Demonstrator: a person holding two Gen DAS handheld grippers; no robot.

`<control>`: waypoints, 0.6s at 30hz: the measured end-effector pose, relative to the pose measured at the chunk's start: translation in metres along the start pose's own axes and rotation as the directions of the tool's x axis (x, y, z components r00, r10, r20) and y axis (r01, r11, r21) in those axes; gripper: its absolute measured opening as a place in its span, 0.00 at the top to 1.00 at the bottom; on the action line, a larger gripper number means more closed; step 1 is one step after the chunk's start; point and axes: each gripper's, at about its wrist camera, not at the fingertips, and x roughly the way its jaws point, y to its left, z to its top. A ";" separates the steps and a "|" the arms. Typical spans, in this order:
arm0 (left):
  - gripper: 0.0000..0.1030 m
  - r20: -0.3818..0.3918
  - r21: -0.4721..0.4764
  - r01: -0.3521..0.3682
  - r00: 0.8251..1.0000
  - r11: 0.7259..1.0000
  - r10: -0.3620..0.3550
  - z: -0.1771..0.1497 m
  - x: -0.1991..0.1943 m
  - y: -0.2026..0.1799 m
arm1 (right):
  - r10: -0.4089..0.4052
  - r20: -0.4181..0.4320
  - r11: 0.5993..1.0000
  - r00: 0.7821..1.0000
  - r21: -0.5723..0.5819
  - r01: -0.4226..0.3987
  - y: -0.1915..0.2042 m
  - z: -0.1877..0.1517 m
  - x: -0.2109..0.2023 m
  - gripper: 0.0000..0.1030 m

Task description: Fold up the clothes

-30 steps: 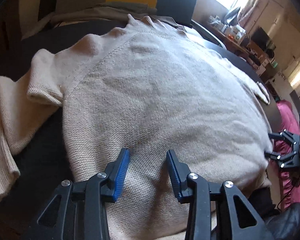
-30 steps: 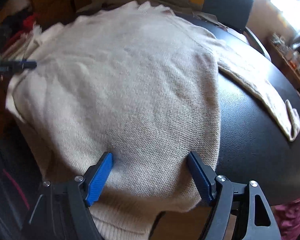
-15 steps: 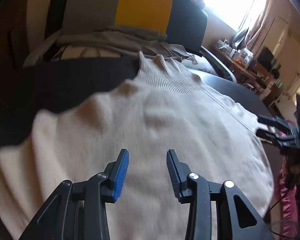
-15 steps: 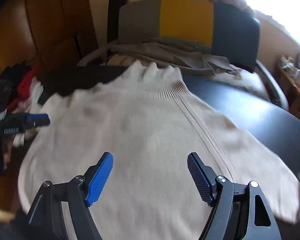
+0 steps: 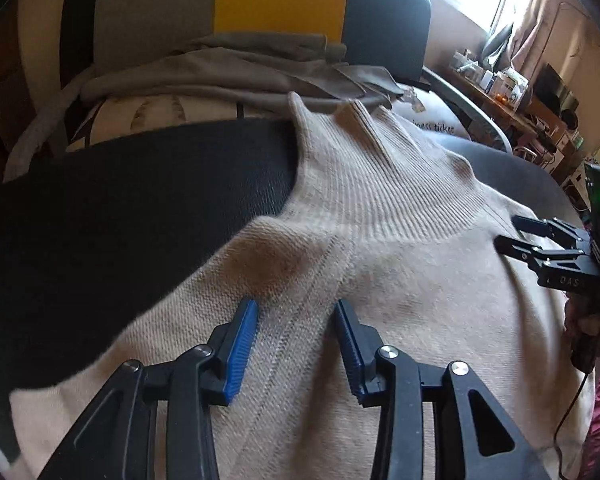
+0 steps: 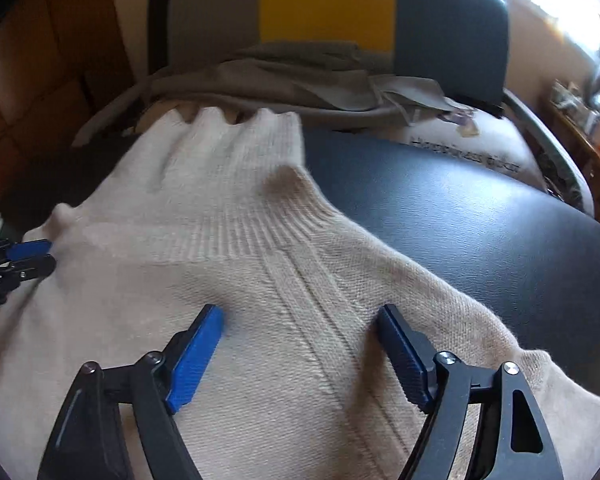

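The beige sweater [image 5: 380, 280] lies flat on the dark table [image 6: 480, 220], ribbed collar [image 6: 228, 200] pointing toward the chair [image 6: 328, 8]. Compared with one second ago, both grippers now sit up near the collar rather than over the sweater's lower body. The left gripper [image 5: 296, 344] has its fingers spread, hovering over the left shoulder seam, gripping nothing. The right gripper [image 6: 300, 356] has its fingers spread wider, straddling the right shoulder seam, gripping nothing. Beyond the collar, grey clothes [image 5: 228, 68] are heaped on the chair seat. A cluttered shelf [image 5: 512, 88] stands right of the chair.
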 end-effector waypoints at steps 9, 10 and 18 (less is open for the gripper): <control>0.55 0.068 0.047 -0.034 0.997 0.998 0.031 0.031 0.024 0.000 | -0.056 0.022 0.997 0.998 0.063 0.055 -0.012 0.002 0.004 0.07; 0.55 0.070 0.038 -0.030 0.997 0.999 0.027 0.033 0.026 0.001 | -0.061 0.022 0.996 0.998 0.068 0.059 -0.013 0.002 0.004 0.06; 0.57 0.095 -0.034 -0.051 0.994 0.998 0.054 0.010 -0.013 -0.022 | -0.077 0.035 0.991 0.996 0.111 0.072 -0.017 0.002 0.001 0.06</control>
